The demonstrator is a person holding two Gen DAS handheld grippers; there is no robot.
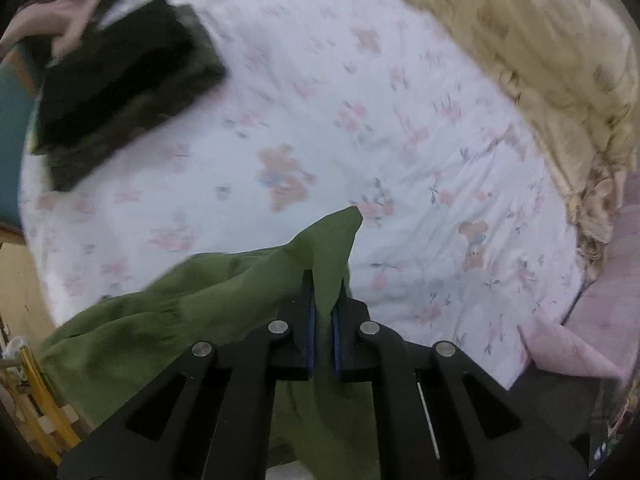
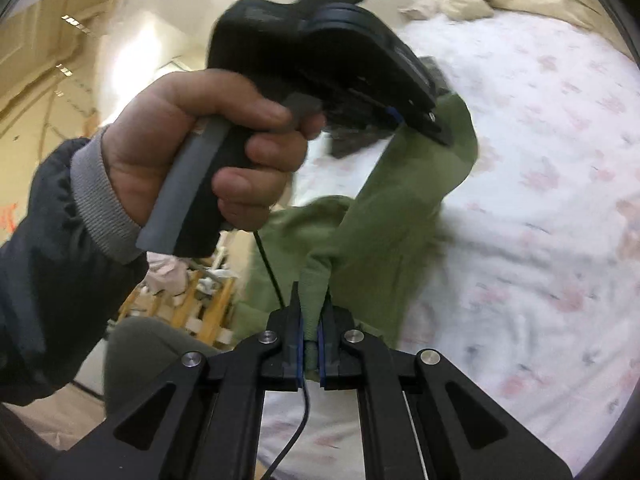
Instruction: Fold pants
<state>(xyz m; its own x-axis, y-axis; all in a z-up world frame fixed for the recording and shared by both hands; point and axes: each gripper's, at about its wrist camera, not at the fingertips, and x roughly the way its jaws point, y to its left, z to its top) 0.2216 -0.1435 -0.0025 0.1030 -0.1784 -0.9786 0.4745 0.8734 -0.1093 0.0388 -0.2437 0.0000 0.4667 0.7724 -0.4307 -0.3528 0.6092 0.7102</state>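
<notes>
Green pants (image 1: 240, 304) hang bunched between both grippers, lifted above the flowered bedsheet (image 1: 400, 120). The left gripper (image 1: 324, 300) pinches a corner; the right gripper (image 2: 311, 320) pinches a rolled edge. This looks like the spreading step: next, lay them flat.

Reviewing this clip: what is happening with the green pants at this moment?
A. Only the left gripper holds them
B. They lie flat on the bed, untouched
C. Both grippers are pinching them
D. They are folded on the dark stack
C: the left gripper and the right gripper each have green pants fabric clamped between their fingers, lifted above the floral bedsheet.
</notes>
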